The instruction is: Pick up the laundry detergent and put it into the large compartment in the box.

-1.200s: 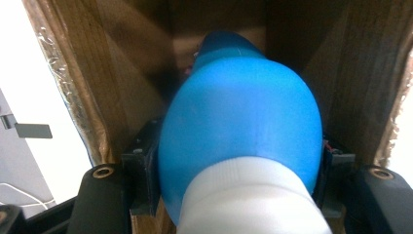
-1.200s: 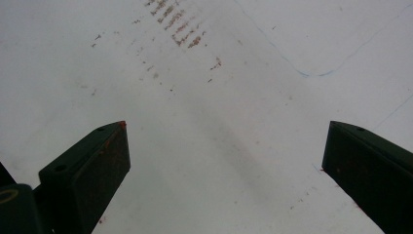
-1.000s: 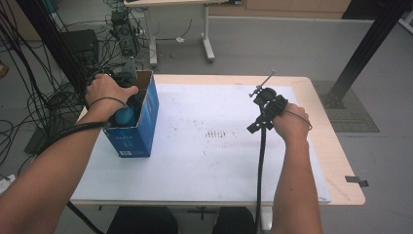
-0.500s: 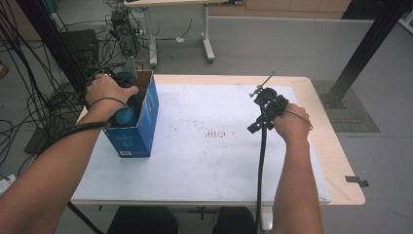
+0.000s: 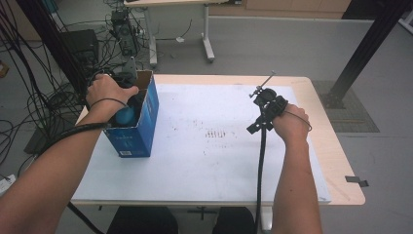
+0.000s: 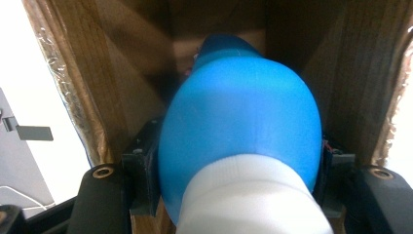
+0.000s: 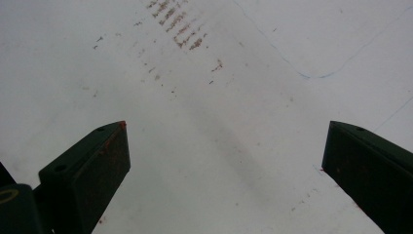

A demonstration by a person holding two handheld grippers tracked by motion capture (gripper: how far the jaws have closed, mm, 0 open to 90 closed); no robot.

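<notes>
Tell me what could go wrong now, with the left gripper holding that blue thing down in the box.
The left gripper is shut on a rounded blue and white object inside the blue cardboard box. Its smooth curve could slip from the jaws on lifting. The box walls sit close on both sides, so the load may snag and drag the box. The right gripper hangs open over the white table, not steadying the box.

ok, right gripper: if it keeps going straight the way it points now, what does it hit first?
Most likely the bare white table sheet. The right gripper has open, empty jaws aimed down at it, with nothing between. How steep the angle is stays hard to judge.
</notes>
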